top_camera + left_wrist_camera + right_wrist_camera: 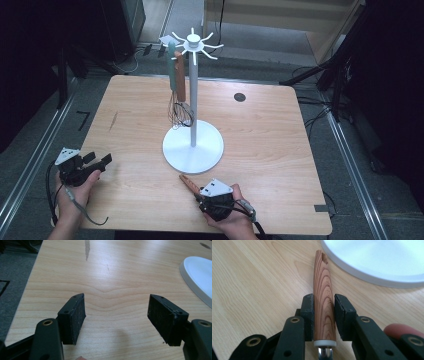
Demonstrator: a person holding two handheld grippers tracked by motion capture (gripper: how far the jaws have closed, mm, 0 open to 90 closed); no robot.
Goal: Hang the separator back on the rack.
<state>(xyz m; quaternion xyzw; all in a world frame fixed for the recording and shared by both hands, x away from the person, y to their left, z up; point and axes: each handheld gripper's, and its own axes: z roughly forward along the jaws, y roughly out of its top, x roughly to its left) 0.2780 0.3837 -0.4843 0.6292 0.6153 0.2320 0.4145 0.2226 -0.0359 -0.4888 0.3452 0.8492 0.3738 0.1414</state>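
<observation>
The wooden handle (323,300) is clamped lengthwise between the right gripper's (323,312) jaws, low over the desk (280,135), pointing toward the stand (193,145). The left gripper's (116,315) jaws are held apart, empty.

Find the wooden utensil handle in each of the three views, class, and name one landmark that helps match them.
High view: wooden handle at lower centre, before the right gripper.
Left gripper view: not in it.
Right gripper view: handle at centre, clamped between the jaws.
Shared landmark: the stand's white round base.
</observation>
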